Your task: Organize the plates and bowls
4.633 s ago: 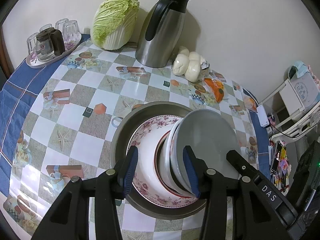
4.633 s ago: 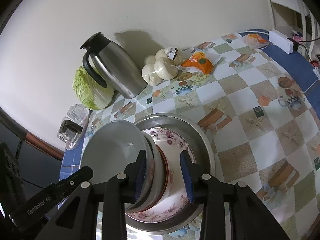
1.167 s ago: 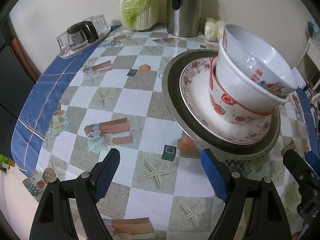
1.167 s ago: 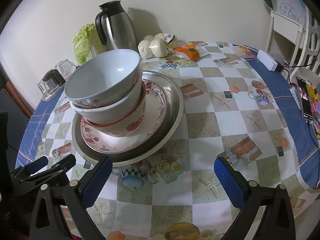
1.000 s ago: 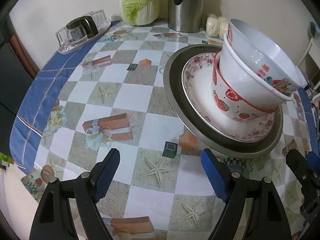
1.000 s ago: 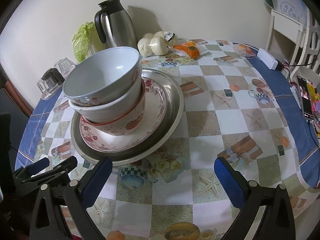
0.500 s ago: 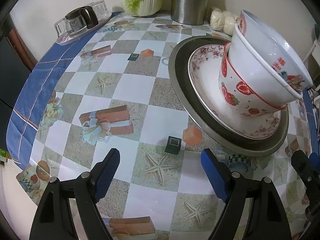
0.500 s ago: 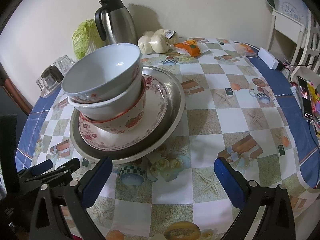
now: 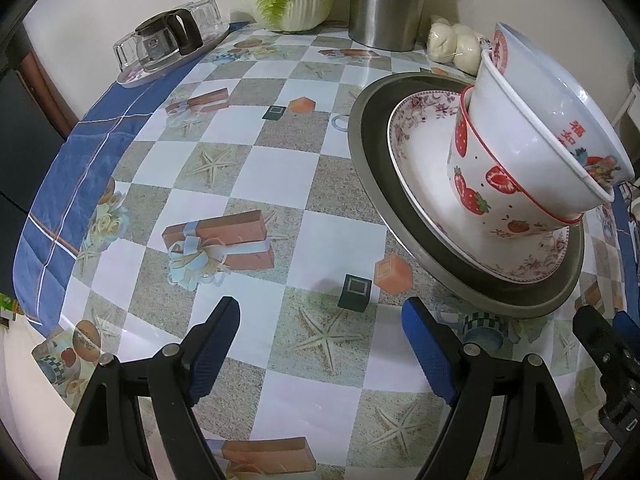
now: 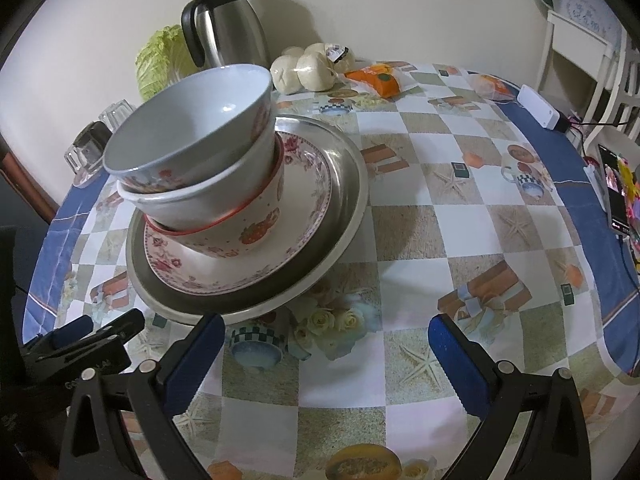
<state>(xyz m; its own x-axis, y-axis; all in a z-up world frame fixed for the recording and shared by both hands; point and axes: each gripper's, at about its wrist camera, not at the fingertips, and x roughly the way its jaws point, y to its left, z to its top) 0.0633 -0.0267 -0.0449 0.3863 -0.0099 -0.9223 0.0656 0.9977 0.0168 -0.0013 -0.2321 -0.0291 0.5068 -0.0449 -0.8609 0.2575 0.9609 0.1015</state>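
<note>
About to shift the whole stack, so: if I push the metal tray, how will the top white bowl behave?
The top white bowl sits tilted in the strawberry bowl, not nested flat, so it may well rock or slide. Its glossy surface suggests slipperiness, and it looks breakable. The metal tray would probably glide easily on the smooth tablecloth.

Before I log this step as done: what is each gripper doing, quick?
Left gripper: open, holding nothing, above the tablecloth.
Right gripper: open, holding nothing, short of the stacked bowls.
</note>
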